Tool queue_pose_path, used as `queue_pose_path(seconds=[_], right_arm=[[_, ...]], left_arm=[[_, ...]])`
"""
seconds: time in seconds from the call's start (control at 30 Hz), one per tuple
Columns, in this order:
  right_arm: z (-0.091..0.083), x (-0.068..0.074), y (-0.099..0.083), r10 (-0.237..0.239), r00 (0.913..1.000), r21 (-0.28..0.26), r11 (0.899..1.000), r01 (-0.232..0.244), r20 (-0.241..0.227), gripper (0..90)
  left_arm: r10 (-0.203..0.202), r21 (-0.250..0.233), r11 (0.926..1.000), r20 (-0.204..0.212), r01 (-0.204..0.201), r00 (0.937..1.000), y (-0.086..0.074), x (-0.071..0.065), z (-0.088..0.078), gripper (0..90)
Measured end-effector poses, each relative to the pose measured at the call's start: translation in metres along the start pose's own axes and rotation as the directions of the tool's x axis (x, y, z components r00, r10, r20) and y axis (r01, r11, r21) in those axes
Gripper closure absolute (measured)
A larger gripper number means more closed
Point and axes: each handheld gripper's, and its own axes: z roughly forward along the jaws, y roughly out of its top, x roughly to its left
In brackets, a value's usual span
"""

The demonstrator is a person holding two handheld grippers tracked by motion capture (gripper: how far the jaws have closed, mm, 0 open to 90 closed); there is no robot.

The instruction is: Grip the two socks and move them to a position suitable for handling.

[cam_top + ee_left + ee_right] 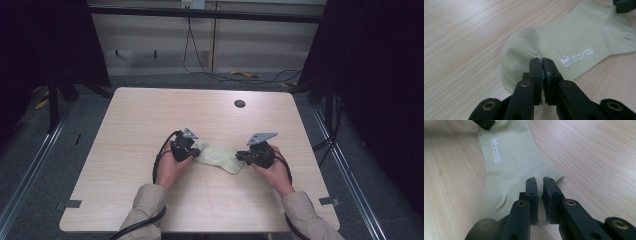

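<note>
Pale green sock [218,157] lies flat on the wooden table [125,130], near its middle, btwn the two grippers. Left gripper [542,62] has its jaws pressed together, pinching the toe end; white logo text sits just beside it. Right gripper [539,182] is at the cuff end w/ jaws nearly together, a thin gap left; cannot tell if fabric is caught.

The pale green sock [564,42] bears white print "TECHNOLOGICAL" (a second line, roughly "WITHOUT FEAR", partly unclear).
</note>
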Motion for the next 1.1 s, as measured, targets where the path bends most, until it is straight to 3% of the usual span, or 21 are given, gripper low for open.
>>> queue_pose_path(seconds=[0.03, 0.27, 0.37, 0.73, 0.93, 1.1], right_arm=[[0.000, 0.000, -0.001, 0.025, 0.9994, 0.017, 1.000, -0.024, -0.024, 86.2], [-0.004, 0.000, 0.001, 0.027, 0.9991, 0.019, 0.999, -0.026, -0.032, 87.3], [-0.013, 0.001, 0.002, 0.042, 0.9981, -0.005, 0.999, -0.043, -0.046, 87.3], [-0.004, 0.001, -0.010, 0.043, 0.9987, 0.030, 0.999, -0.042, -0.029, 87.1], [-0.012, 0.001, 0.000, 0.032, 0.9991, 0.007, 0.999, -0.032, -0.028, 87.1], [-0.006, -0.002, -0.001, 0.030, 0.9994, 0.043, 0.999, -0.029, -0.017, 87.0]], left_arm=[[-0.005, -0.004, 1.0000, 0.001, 0.005, 1.0000, 0.000, -0.001, 0.000, 86.7], [-0.005, -0.008, 1.0000, 0.005, 0.005, 1.0000, 0.000, -0.002, -0.002, 86.7], [0.003, -0.006, 1.0000, 0.009, -0.003, 1.0000, 0.000, -0.002, -0.003, 86.7], [0.013, -0.001, 0.9999, 0.008, -0.013, 0.9999, 0.001, -0.004, 0.001, 86.0], [0.011, -0.012, 0.9999, 0.009, -0.011, 0.9999, 0.003, -0.005, -0.003, 86.0], [0.017, -0.001, 0.9999, 0.018, -0.017, 0.9997, 0.001, -0.006, 0.000, 85.4]])
